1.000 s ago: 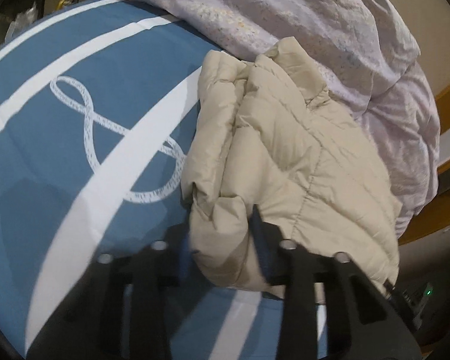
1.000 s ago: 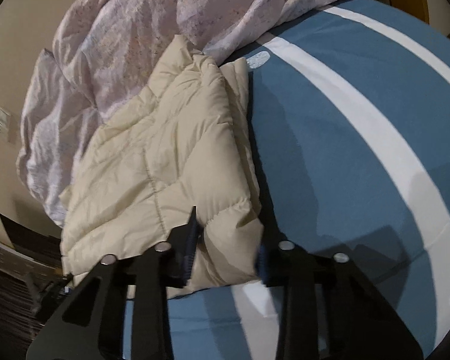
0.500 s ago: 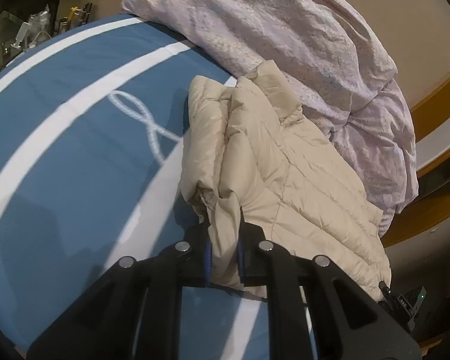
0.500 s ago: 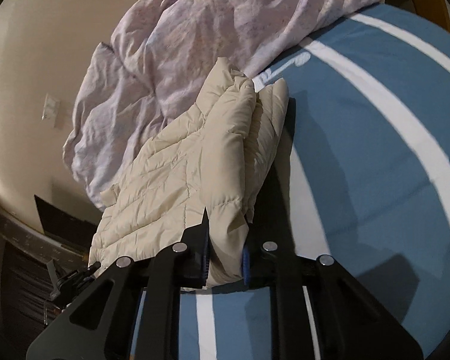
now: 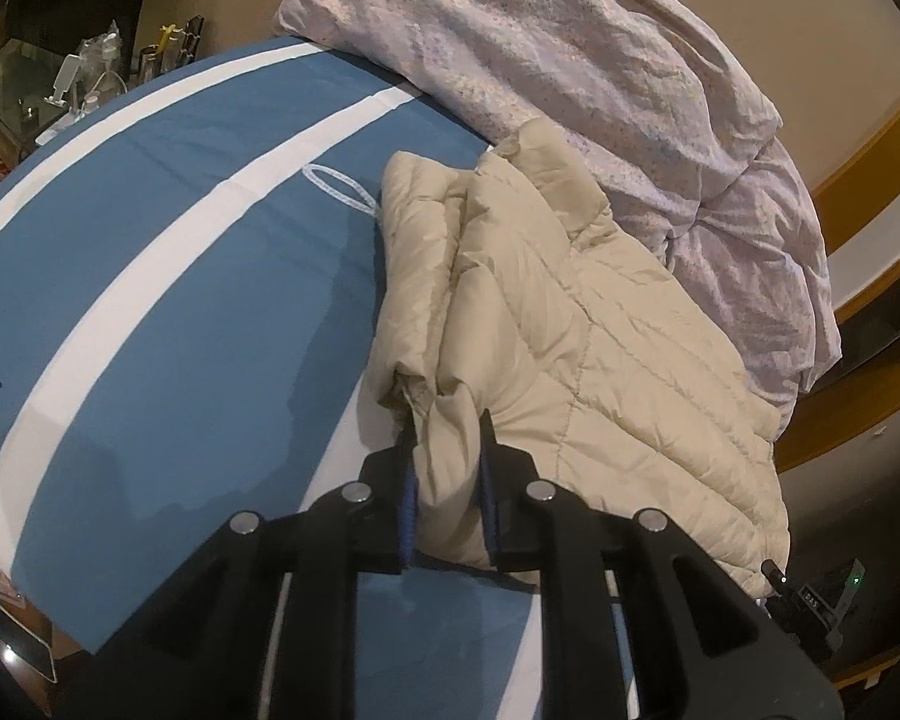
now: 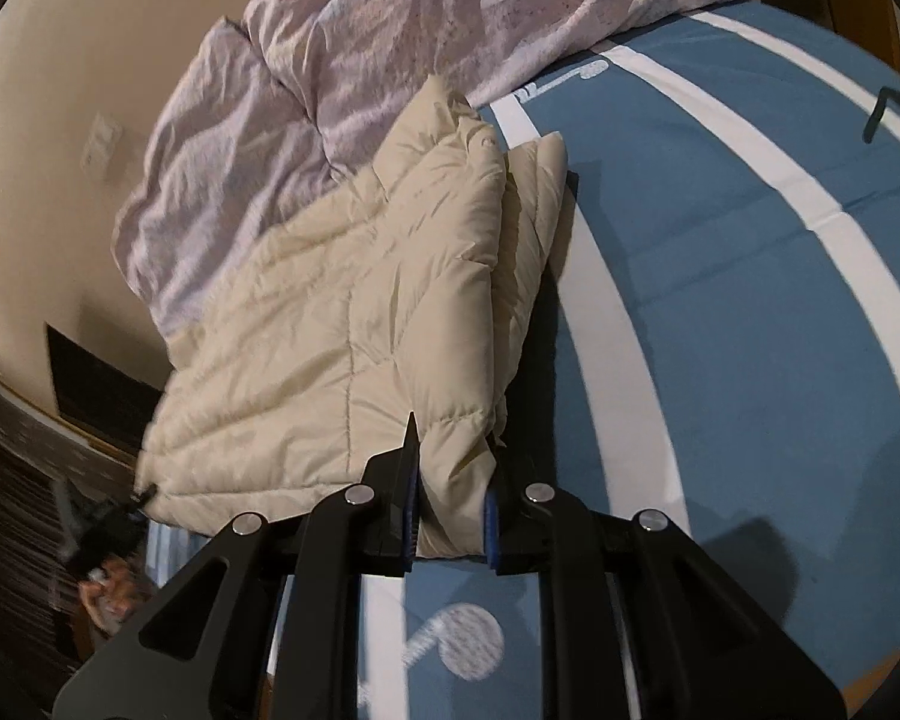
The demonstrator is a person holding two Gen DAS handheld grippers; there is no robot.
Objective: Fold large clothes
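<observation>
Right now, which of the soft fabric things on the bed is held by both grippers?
The beige quilted puffer jacket: left gripper and right gripper pinch its near edge. The crumpled lilac floral duvet behind lies untouched.

Black tongs [image 5: 449, 480] [image 6: 450, 468] with blue pads (silver round screws on top).

jacket [image 5: 570, 324] on bedsheet [image 5: 180, 312], beside duvet [image 5: 570, 60]

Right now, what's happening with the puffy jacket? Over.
Left gripper and right gripper shut on puffy jacket. Jacket folded, on blue bedsheet. Lilac duvet touching behind.
</observation>
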